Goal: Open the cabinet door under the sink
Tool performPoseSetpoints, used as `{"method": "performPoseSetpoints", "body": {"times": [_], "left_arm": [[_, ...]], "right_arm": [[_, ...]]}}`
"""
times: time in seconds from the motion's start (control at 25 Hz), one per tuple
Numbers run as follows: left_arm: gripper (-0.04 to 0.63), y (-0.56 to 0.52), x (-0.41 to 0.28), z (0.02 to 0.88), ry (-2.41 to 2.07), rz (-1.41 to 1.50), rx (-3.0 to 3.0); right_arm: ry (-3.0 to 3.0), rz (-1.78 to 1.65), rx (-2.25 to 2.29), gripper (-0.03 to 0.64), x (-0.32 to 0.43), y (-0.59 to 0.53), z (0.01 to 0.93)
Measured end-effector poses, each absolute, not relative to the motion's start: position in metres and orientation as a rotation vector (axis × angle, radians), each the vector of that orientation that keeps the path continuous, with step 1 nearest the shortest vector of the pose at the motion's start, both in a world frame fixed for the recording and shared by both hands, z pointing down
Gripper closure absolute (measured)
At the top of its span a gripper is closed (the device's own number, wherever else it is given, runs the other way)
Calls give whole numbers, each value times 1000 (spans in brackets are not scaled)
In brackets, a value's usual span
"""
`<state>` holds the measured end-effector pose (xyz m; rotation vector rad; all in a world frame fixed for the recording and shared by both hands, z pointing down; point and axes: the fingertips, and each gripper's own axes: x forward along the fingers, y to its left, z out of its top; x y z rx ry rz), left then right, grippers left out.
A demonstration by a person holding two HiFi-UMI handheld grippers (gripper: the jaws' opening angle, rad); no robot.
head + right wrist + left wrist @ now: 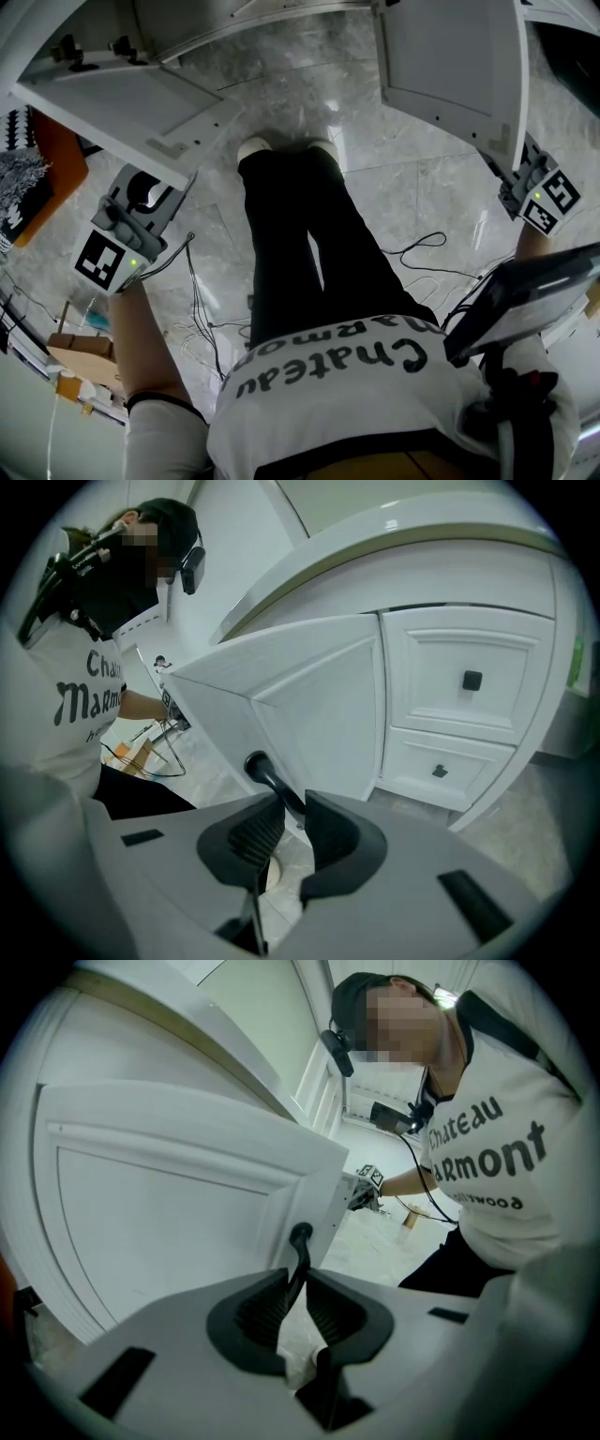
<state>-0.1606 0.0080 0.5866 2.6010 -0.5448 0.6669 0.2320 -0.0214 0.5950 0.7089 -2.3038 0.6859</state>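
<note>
Both cabinet doors are out over the floor (291, 84). In the head view the left door (122, 103) sits at ten o'clock and the right door (459, 66) at two o'clock, with the person's legs (300, 244) standing between them at the centre.

The left hand-held gripper (298, 1279) is pinching the left handle (300, 1239). The black stem runs right down between the ribbed pads, and its knob pokes out at twelve o'clock above them. The right hand-held gripper (292, 808) has its jaws closed on the right handle (262, 769), whose knob shows at eleven o'clock of the jaws. The drawers (469, 682) sit shut at two o'clock behind it.

By my read, this is the tail of the swing, with both doors well open already.

To finish cleanly:
- Hold the pinch on each stem, not the knob, so nothing slips.
- Let each hand follow the door's arc round its hinges rather than tugging straight back.
- Let the wrists roll with the panels.
- Ease off before the hinges hit their limit.
- Watch the loose cables (422, 246) at four o'clock on the floor.
</note>
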Motion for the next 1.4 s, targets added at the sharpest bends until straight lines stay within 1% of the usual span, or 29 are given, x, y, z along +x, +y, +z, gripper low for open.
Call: {"method": "performPoseSetpoints", "body": {"times": [0.2, 0.8, 1.0, 1.2, 1.4], "left_arm": [[540, 7, -160, 586, -547, 653, 2609], [538, 8, -162, 589, -542, 643, 2616], [538, 12, -165, 590, -461, 710, 2626], [540, 25, -178, 589, -275, 826, 2630], [538, 39, -197, 588, -225, 852, 2611]], "right_arm": [[-2275, 696, 798, 552, 252, -26, 595], [-2236, 717, 869, 554, 260, -29, 599], [-2215, 737, 870, 555, 260, -29, 600], [-2188, 755, 882, 555, 260, -28, 600], [-2162, 759, 905, 557, 259, -28, 598]]}}
